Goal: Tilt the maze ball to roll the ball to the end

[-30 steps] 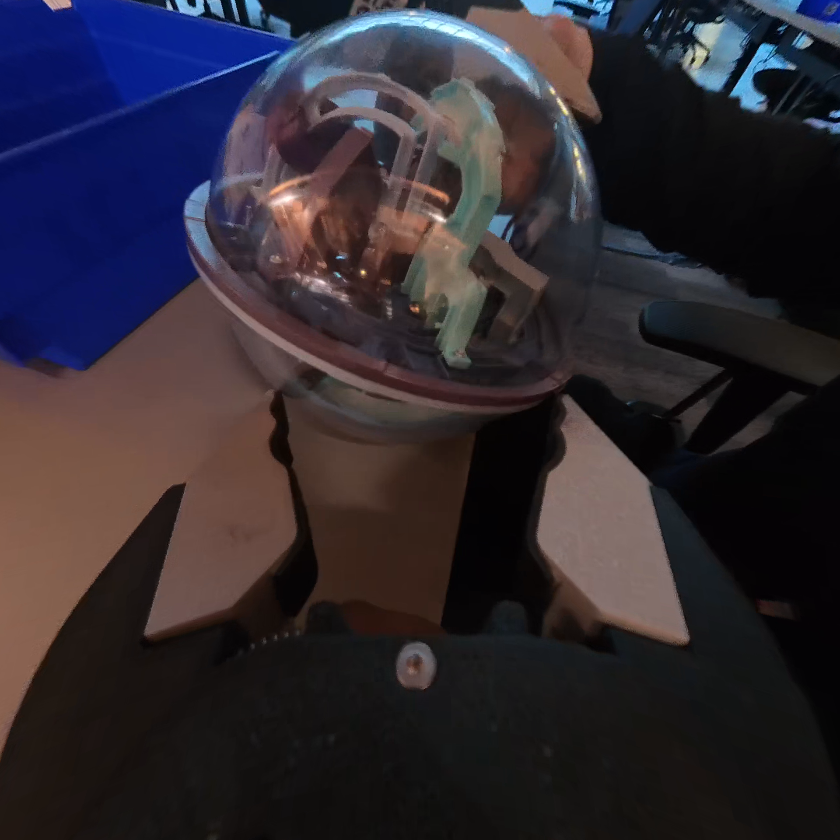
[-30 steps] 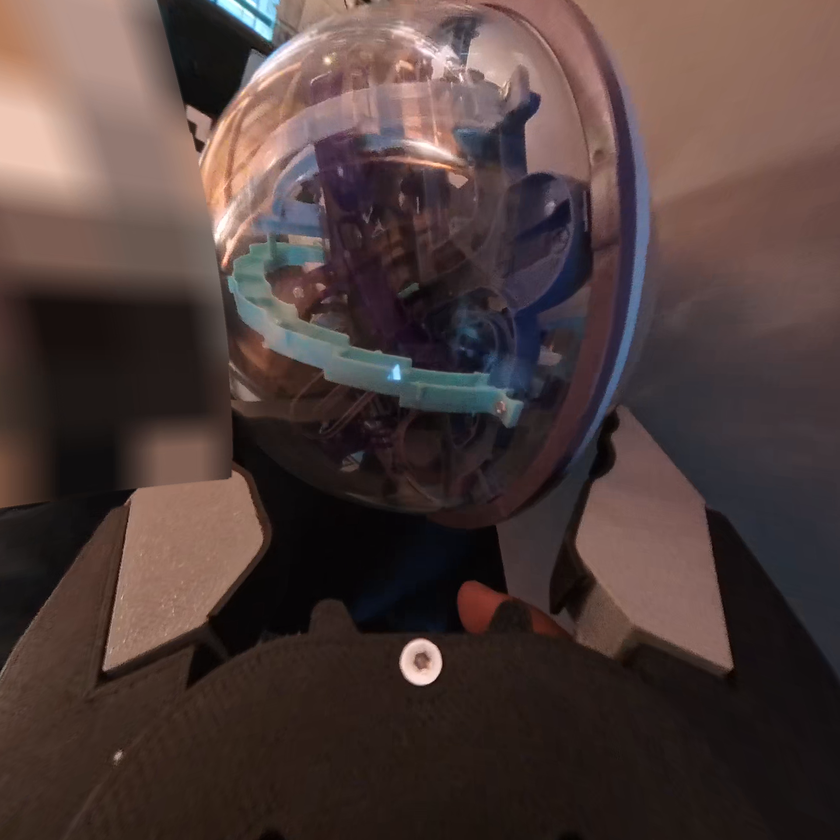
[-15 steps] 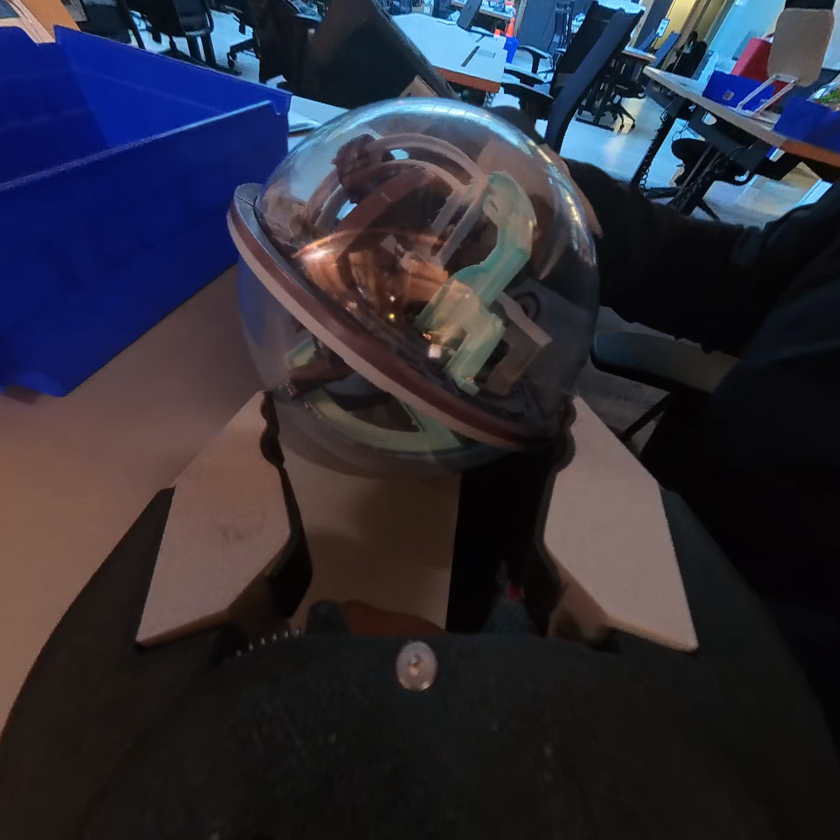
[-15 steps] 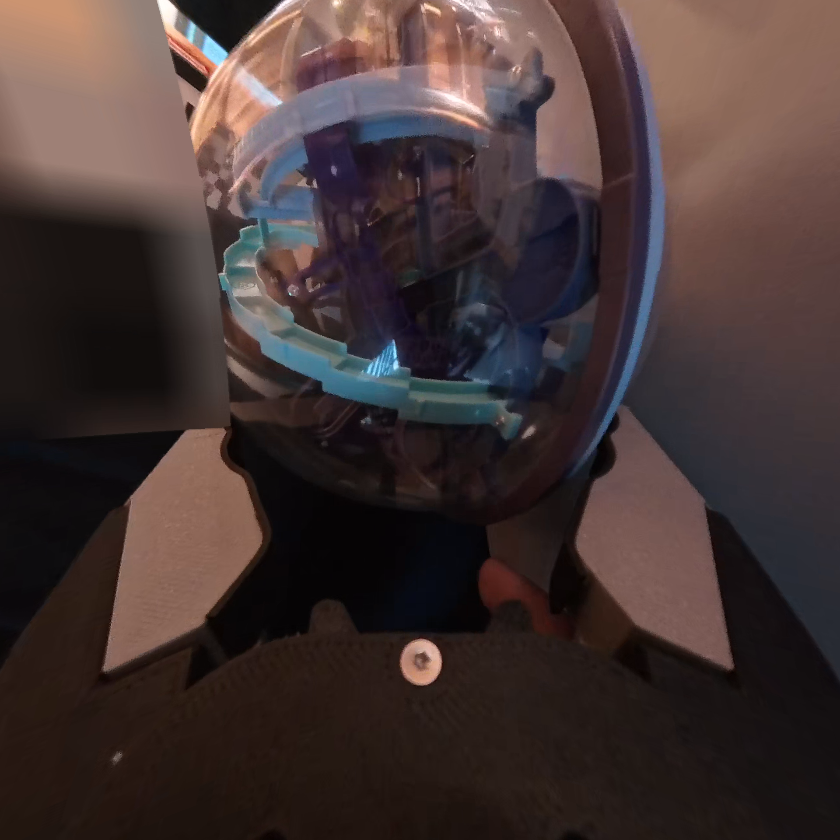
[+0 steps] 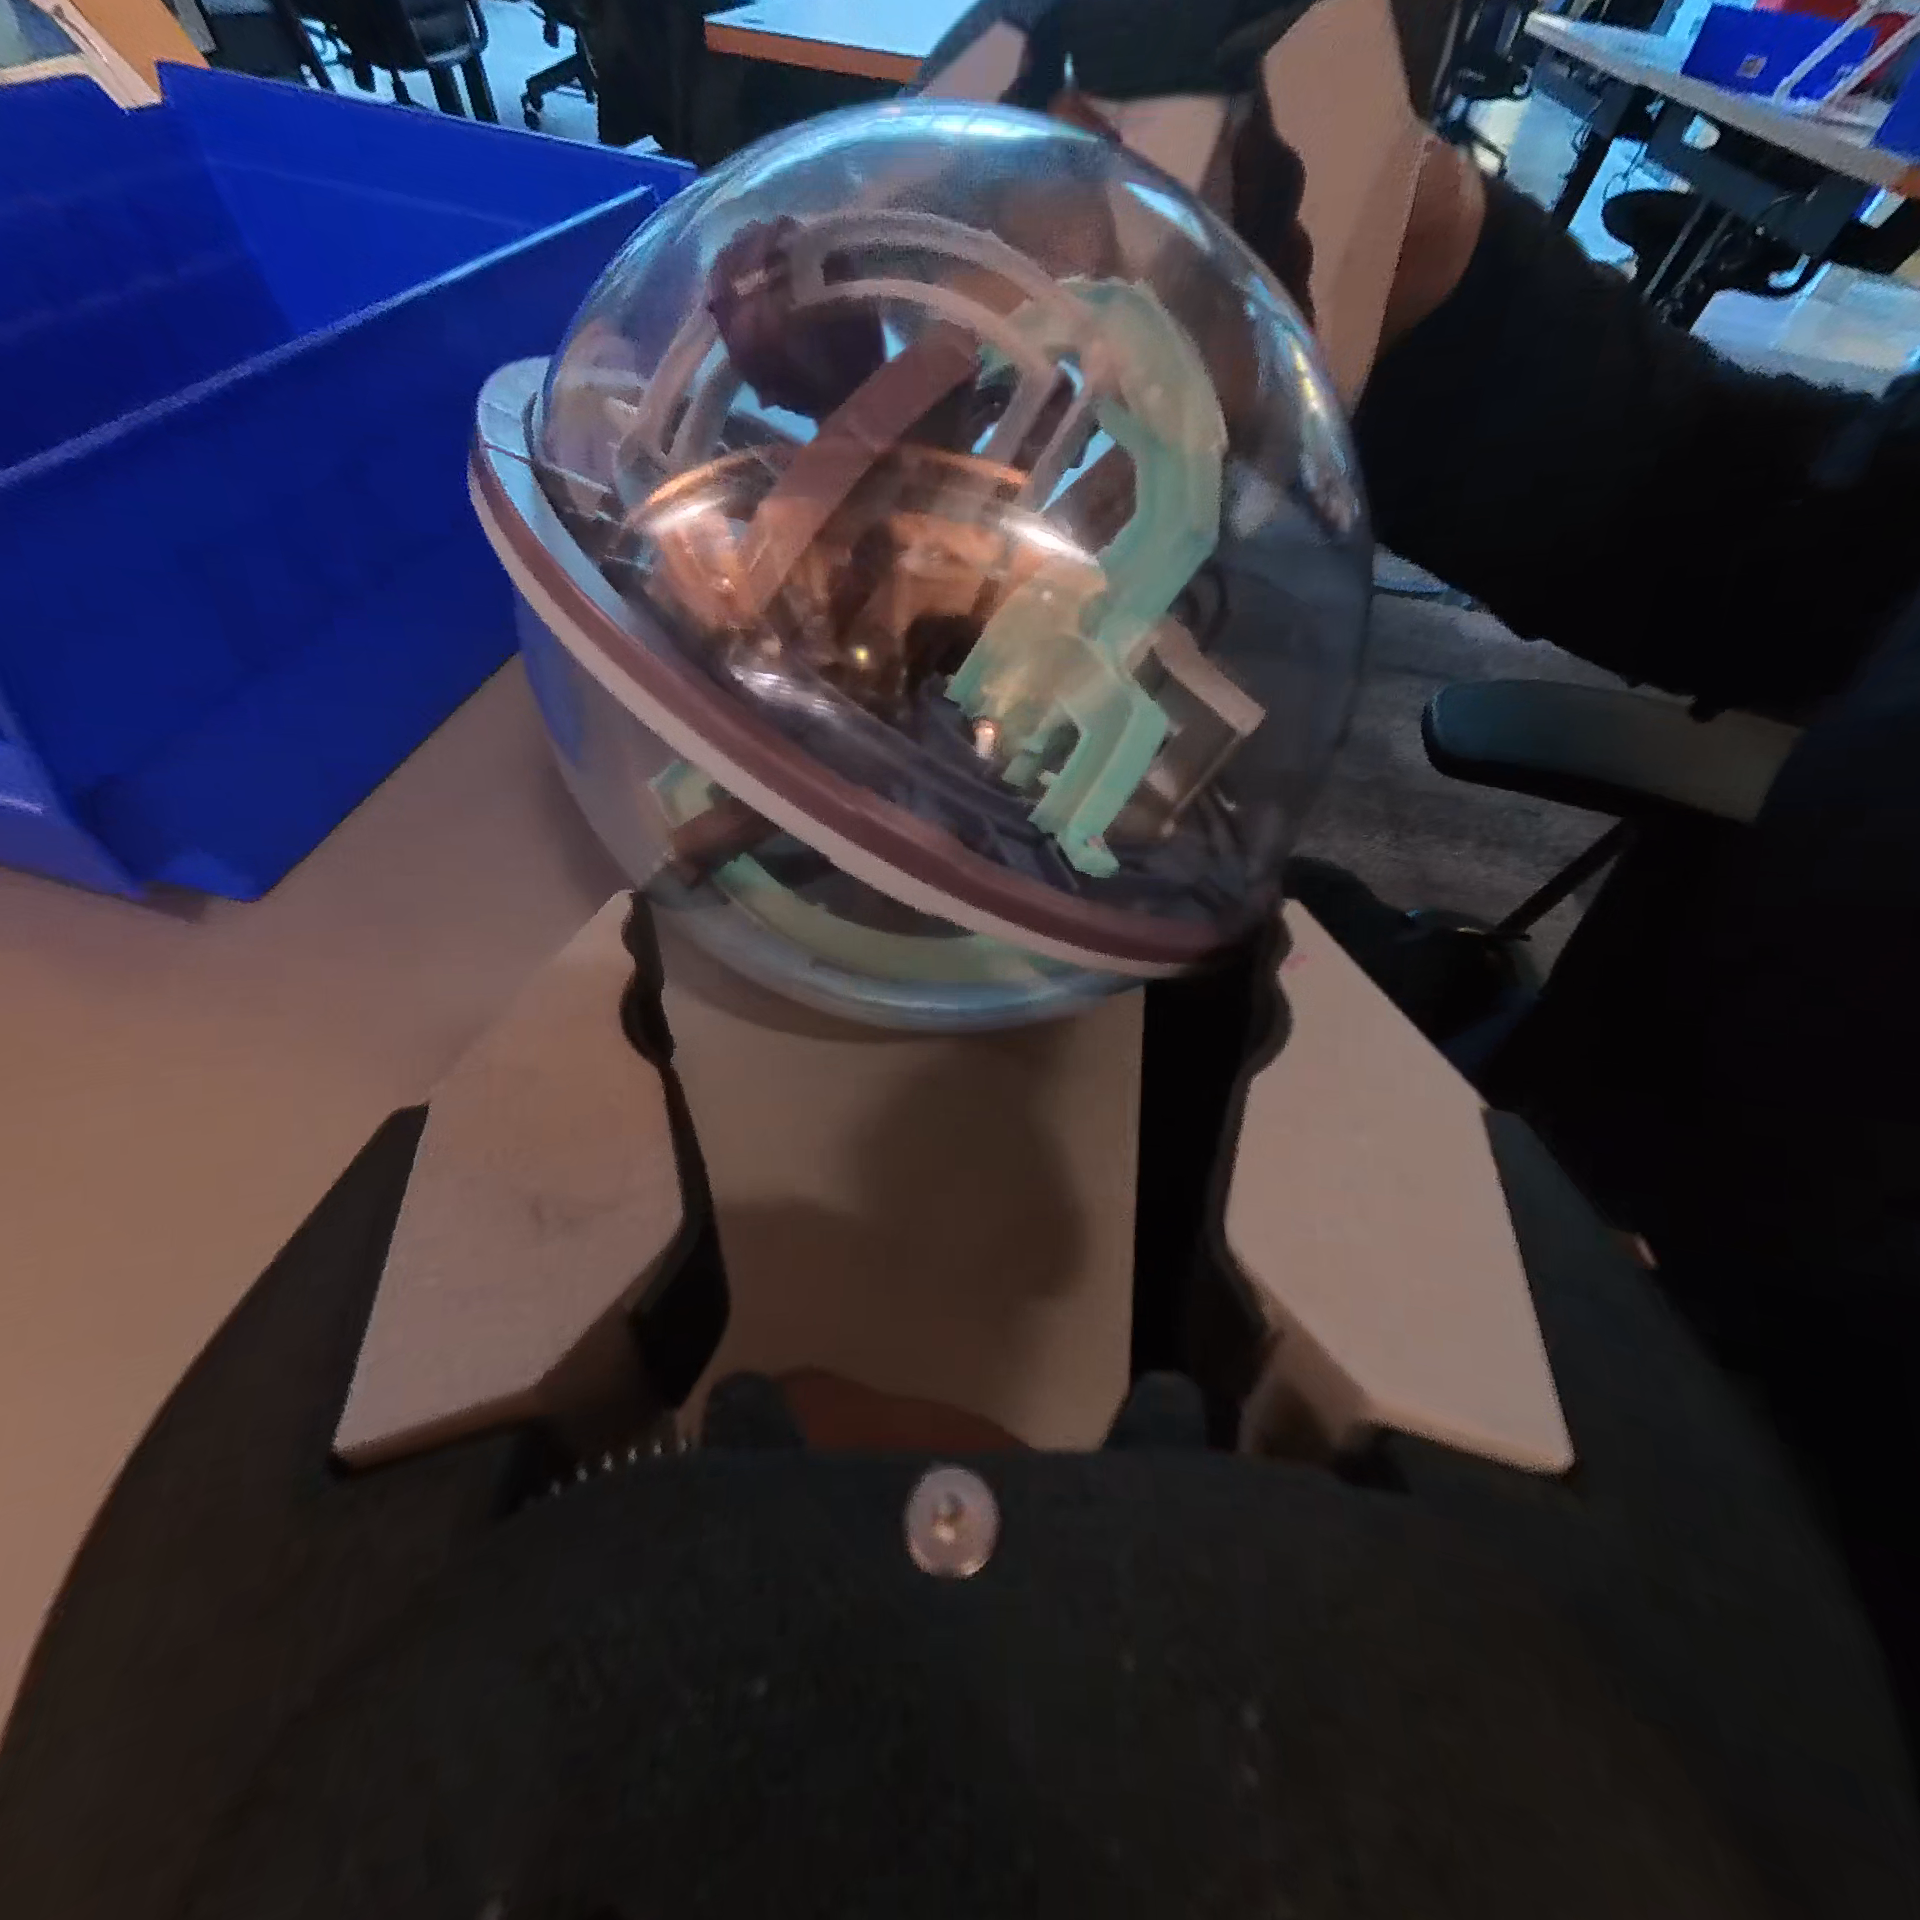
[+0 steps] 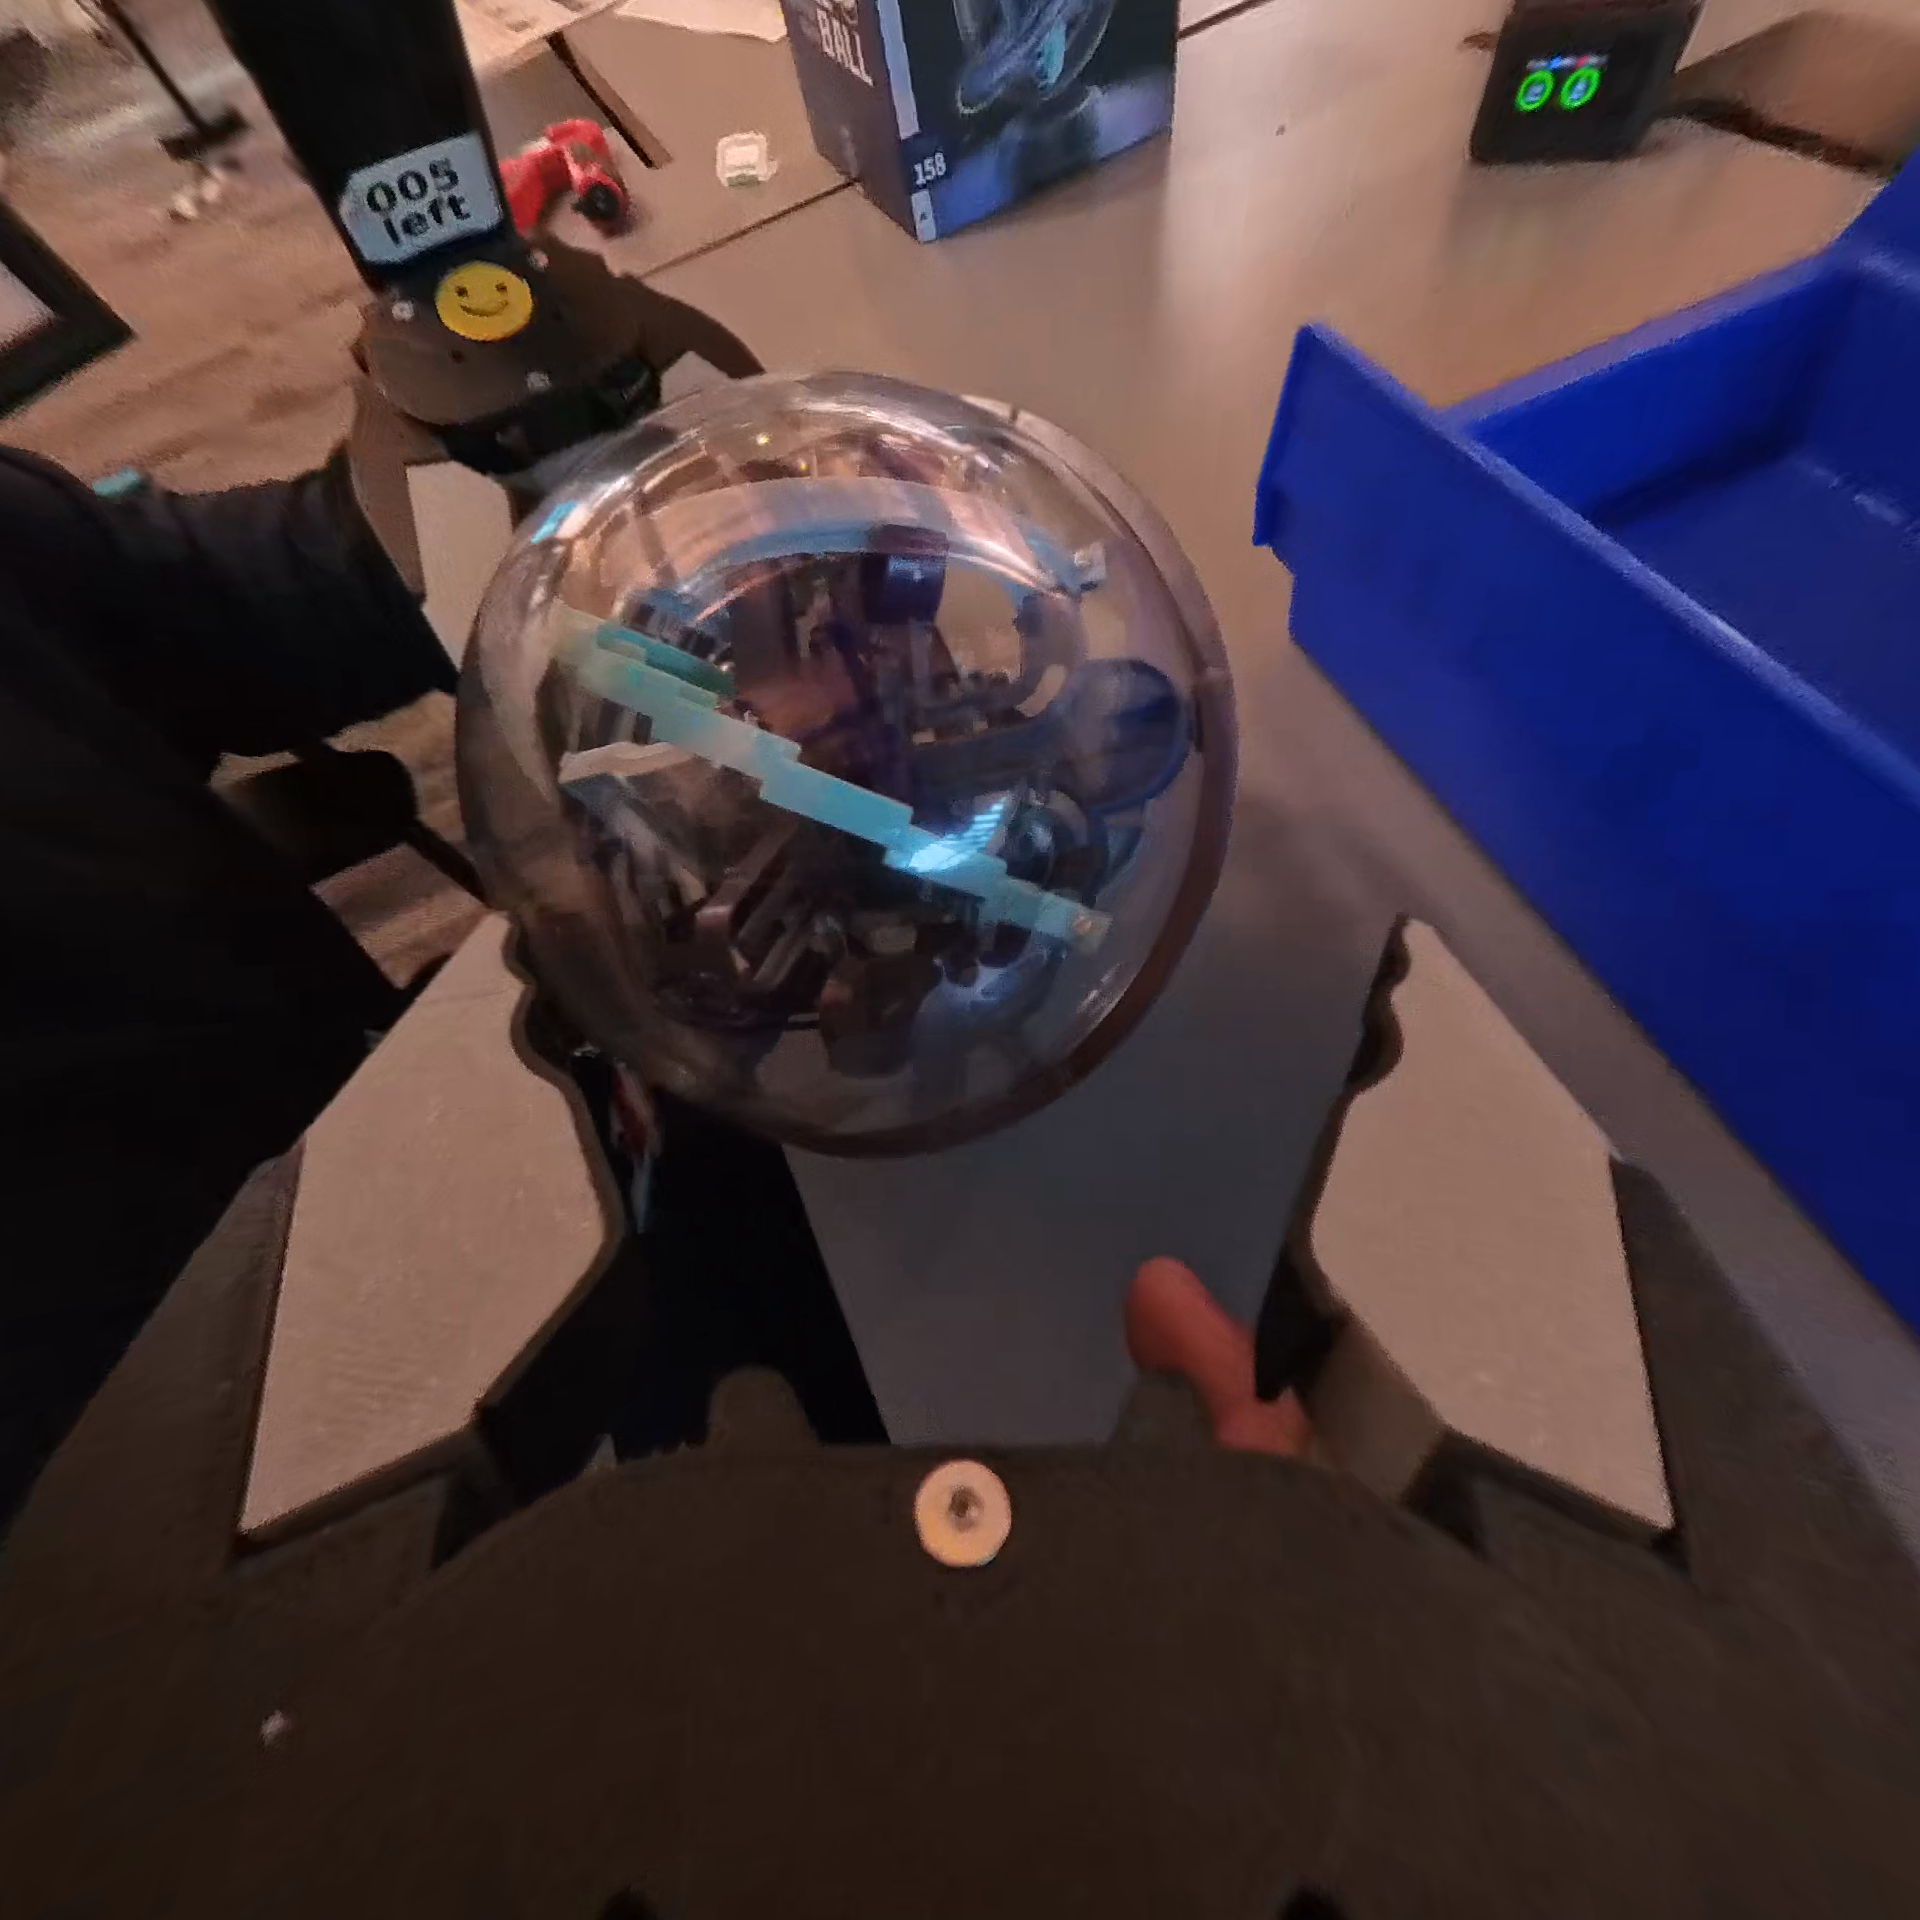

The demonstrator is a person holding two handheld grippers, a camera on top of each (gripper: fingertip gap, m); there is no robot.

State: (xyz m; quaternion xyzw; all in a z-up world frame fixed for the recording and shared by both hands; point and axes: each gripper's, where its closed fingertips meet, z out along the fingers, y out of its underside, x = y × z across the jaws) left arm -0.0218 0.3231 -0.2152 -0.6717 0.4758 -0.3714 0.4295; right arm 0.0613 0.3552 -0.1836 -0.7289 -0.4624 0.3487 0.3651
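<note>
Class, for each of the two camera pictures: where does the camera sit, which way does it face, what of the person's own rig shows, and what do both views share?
Left wrist view: sits on the left gripper, looking along its fingers at the maze ball; a dark sleeve shows.
Right wrist view: sits on the right gripper, facing the ball from the opposite side; the left gripper shows beyond it.
Shared: the ball, blue bin, table.

a pale tabletop (image 6: 1195,312) carries a blue bin (image 6: 1621,665) at one side. farther back on it stand a dark printed box (image 6: 987,94) and a small black device with green lights (image 6: 1569,94); a small white item (image 6: 744,161) lies near the box.
</note>
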